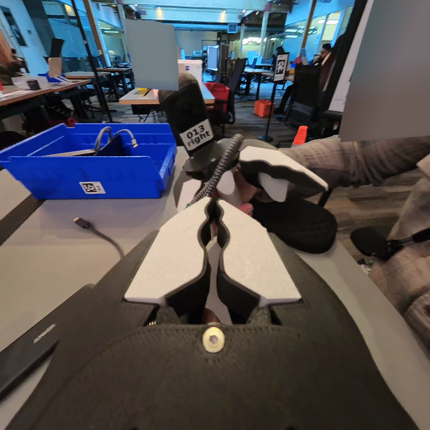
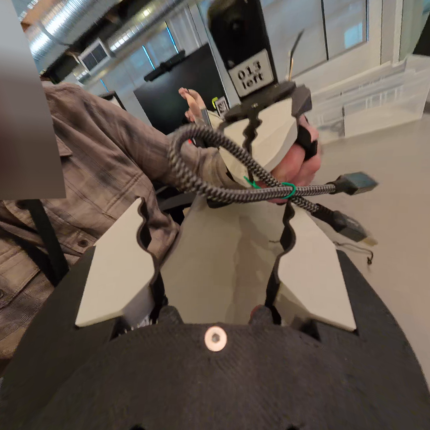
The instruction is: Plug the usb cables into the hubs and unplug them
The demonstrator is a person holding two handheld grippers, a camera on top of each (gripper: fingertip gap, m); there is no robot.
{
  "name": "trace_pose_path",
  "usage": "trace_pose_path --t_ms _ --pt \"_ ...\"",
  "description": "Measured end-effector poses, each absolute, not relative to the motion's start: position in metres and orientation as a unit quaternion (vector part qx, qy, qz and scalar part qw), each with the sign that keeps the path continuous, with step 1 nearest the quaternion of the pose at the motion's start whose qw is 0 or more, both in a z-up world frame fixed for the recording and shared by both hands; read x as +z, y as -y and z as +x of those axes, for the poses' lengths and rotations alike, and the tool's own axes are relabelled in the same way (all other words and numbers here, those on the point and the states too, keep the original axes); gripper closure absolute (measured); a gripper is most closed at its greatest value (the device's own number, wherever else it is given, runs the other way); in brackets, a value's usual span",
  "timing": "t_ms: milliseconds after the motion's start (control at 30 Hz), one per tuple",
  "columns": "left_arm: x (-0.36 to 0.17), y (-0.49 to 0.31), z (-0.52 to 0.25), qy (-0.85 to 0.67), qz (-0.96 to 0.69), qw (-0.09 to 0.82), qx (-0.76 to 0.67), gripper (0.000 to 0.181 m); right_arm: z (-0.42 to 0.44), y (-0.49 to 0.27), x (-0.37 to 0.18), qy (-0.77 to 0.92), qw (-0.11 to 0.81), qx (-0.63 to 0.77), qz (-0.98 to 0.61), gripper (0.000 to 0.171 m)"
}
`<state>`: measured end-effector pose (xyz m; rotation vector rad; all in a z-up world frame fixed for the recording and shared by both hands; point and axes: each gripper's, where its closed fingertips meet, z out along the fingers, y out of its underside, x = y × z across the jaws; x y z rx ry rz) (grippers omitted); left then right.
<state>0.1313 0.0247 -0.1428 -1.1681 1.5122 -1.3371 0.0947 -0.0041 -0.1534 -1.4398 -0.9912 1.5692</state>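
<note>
A black-and-white braided USB cable, coiled and bound with green twist ties, hangs in the air between the two grippers. Its two dark plugs stick out to the right. My left gripper is shut on the braided cable, which rises from its tips. It also shows in the right wrist view, facing me. My right gripper is open, its fingertips just below the coil; it shows in the left wrist view with its fingers on either side of the cable.
A blue bin at the back left of the grey table holds another braided cable. A thin dark cable with a plug lies on the table. A flat black object is at the lower left. A black chair seat is beside the table. Left and right tips are no more than a few centimetres apart.
</note>
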Motion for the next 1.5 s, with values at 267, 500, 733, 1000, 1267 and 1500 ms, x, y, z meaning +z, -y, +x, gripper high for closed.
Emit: trace_pose_path --t_ms 267,500,733,1000,1267,1500 --pt "-0.158 -0.004 0.128 -0.642 -0.426 0.351 -0.532 0.181 0.102 0.014 -0.125 0.394 0.415 0.654 -0.495 0.052" --pt "-0.173 -0.004 0.128 -0.697 -0.422 0.366 -0.45 0.181 0.099 0.011 -0.135 0.425 0.425 0.605 -0.523 0.065" --pt "-0.174 -0.007 0.128 -0.712 -0.413 0.391 -0.412 0.181 0.094 -0.001 -0.143 0.405 0.41 0.588 -0.567 0.081" --pt "-0.18 -0.011 0.127 -0.723 -0.411 0.399 -0.387 0.181 0.101 -0.014 -0.147 0.36 0.409 0.587 -0.599 0.102" --pt "-0.191 -0.019 0.128 -0.735 -0.416 0.408 -0.348 0.181 0.095 -0.027 -0.154 0.341 0.405 0.562 -0.636 0.119" --pt "-0.175 -0.023 0.125 -0.705 -0.425 0.409 -0.393 0.181 0.103 -0.035 -0.142 0.366 0.491 0.49 -0.62 0.151"
